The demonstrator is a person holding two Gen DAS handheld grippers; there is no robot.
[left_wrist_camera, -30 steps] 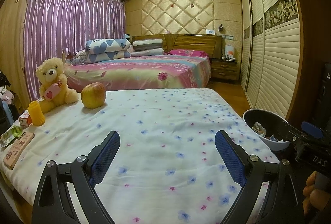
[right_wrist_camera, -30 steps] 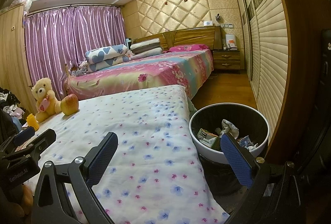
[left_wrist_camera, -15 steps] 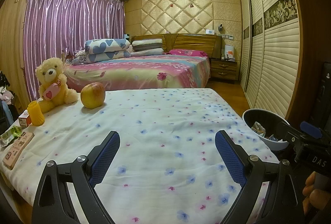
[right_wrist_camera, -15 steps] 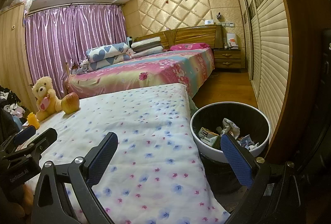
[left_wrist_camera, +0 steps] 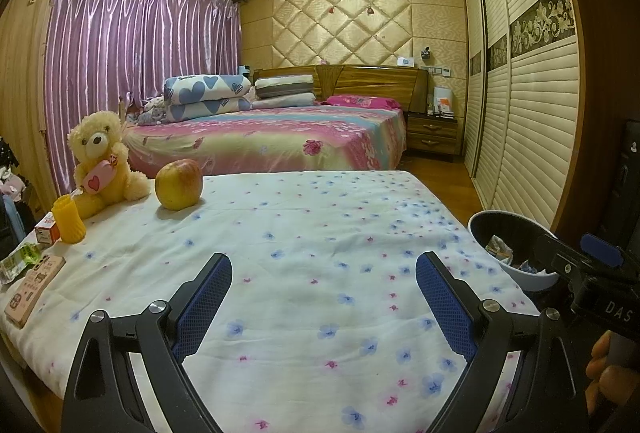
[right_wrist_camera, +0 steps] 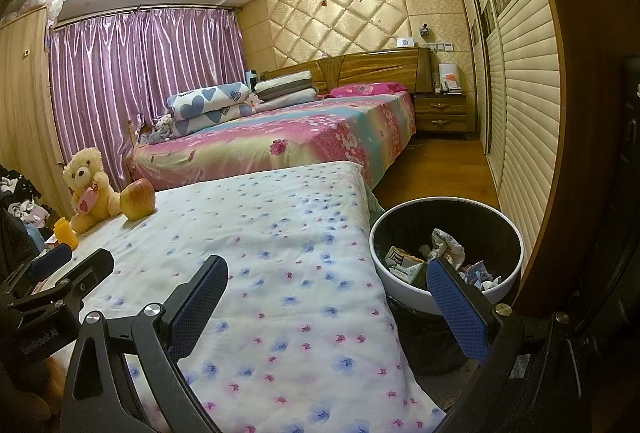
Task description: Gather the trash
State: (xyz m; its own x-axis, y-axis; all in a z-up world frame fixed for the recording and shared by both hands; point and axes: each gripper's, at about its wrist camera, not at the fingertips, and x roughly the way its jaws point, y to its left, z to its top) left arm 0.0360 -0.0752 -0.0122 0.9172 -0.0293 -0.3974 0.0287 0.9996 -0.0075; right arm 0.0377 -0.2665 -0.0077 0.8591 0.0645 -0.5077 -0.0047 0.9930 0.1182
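Note:
A round bin with a white rim and black liner stands on the floor right of the flowered table; crumpled paper and cartons lie inside. It also shows in the left wrist view. My left gripper is open and empty above the flowered cloth. My right gripper is open and empty, straddling the table's right edge with its right finger in front of the bin. On the table's left edge lie a small carton, a green wrapper and a flat pink box.
An apple, a teddy bear and a yellow cup stand at the table's far left. A bed lies beyond. Slatted wardrobe doors line the right; wood floor runs between.
Both grippers have stayed open and nearly still; the right wrist view has drifted very slightly.

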